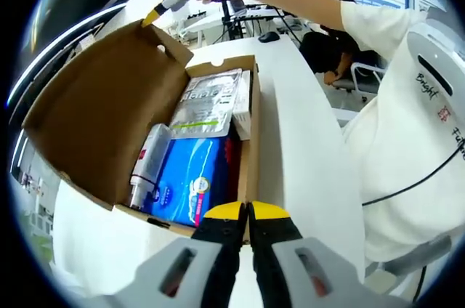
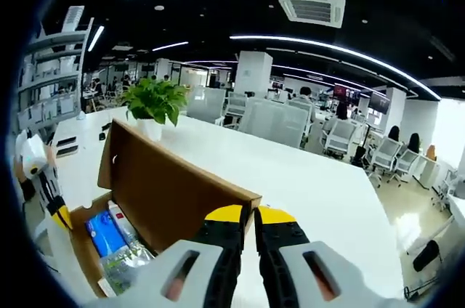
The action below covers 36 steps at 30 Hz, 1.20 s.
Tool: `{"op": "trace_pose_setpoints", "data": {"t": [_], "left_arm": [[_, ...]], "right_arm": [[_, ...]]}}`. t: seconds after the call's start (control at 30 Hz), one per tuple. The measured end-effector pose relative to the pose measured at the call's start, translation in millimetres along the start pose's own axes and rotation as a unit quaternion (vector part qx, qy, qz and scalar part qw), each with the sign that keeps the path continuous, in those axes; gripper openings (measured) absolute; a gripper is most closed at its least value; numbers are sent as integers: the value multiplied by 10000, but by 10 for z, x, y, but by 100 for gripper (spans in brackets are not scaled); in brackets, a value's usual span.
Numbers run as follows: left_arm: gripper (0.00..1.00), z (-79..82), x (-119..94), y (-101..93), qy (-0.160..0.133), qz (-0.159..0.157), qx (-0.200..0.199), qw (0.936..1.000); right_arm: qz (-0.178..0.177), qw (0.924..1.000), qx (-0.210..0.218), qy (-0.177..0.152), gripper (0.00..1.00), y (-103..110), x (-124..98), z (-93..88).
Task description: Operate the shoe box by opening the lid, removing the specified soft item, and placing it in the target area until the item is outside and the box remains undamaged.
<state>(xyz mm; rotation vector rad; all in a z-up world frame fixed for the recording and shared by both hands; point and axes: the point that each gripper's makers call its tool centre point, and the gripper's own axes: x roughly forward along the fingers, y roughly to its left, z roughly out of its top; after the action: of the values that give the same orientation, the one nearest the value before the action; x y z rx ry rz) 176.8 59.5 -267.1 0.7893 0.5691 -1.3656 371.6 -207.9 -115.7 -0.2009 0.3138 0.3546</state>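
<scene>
The brown cardboard shoe box stands open on a white table. Its lid is raised upright. My right gripper is shut on the lid's top edge, and it appears at the lid's far corner in the left gripper view. My left gripper is shut on the box's near side wall at its corner, and in the right gripper view it comes in from the left. Inside lie a blue soft pack, a silvery pouch and a white tube.
A person in a white shirt stands right of the table, an arm stretched over it. A potted plant stands on the table beyond the lid. Office chairs and desks fill the room behind. A small white carton leans on the box's right wall.
</scene>
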Motion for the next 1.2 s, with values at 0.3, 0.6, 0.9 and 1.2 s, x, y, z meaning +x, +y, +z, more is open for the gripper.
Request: {"op": "trace_pose_setpoints", "data": {"t": [0.3, 0.6, 0.9, 1.2], "left_arm": [[2, 3, 3, 5, 21, 6, -52, 10000], [2, -1, -1, 1, 3, 36, -54, 10000], [2, -6, -4, 9, 10, 38, -43, 10000], [2, -3, -4, 1, 4, 24, -56, 10000]], "right_arm": [[-10, 9996, 30, 286, 3, -25, 117, -20], [-205, 9985, 80, 500, 2, -56, 232, -67], [-255, 9970, 304, 660, 2, -111, 384, -119], [-364, 9958, 338, 768, 2, -137, 472, -180]]}}
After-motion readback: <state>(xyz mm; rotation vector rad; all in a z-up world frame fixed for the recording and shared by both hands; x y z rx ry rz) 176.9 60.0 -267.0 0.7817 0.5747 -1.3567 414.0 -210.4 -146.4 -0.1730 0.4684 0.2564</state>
